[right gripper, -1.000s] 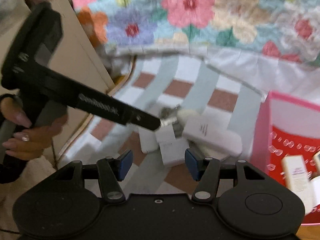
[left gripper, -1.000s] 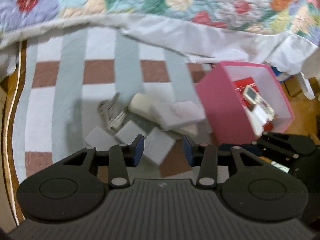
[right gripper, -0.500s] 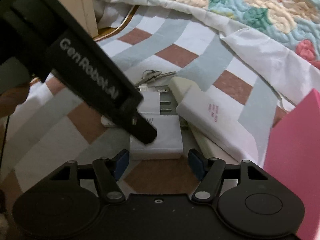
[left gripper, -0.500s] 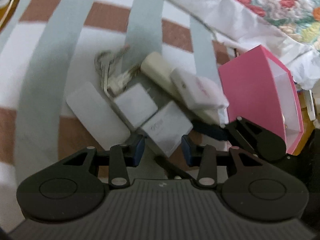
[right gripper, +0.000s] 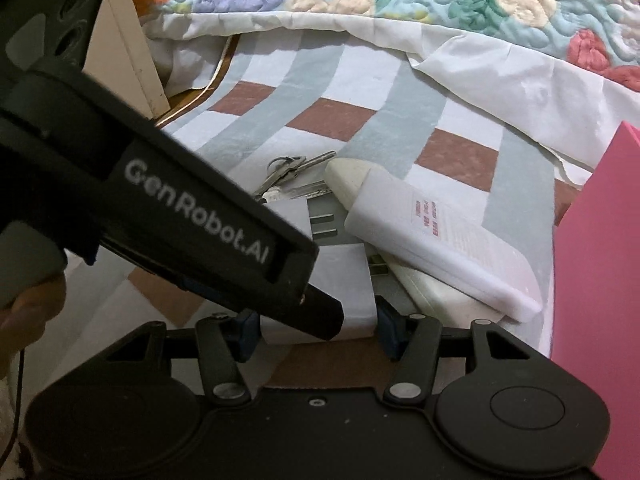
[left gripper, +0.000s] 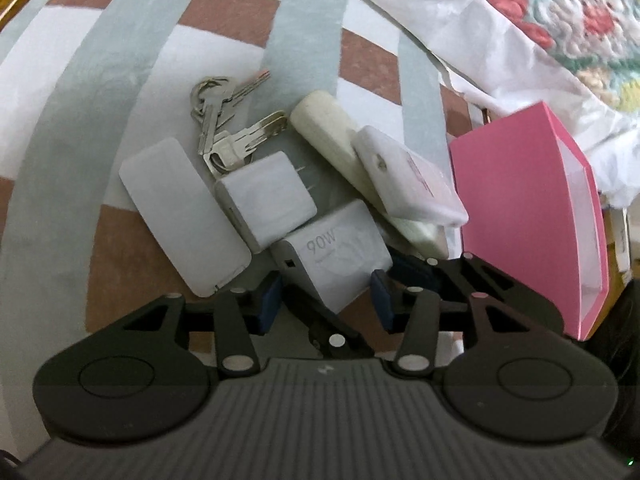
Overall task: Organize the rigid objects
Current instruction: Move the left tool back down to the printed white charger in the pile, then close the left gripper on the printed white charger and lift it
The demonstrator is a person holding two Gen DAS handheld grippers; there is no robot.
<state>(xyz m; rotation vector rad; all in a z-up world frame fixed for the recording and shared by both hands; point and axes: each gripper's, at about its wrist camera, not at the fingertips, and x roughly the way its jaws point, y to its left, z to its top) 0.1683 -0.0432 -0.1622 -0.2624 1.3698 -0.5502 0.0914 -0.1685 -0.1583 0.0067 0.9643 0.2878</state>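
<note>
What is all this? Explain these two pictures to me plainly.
No robot: a person holds a black two-finger tool in each hand, each carrying a camera that looks along its fingers. One picture comes from the left tool, one from the right tool. On the striped grey, white and brown cloth lie metal keys, a white plug adapter, a flat white case and a cream bar, beside a pink cardboard box. Both tools straddle the white 90W charger block: the right jaws have just been closing and seem to pinch it; the left jaws have just been opening and grip nothing.
</note>
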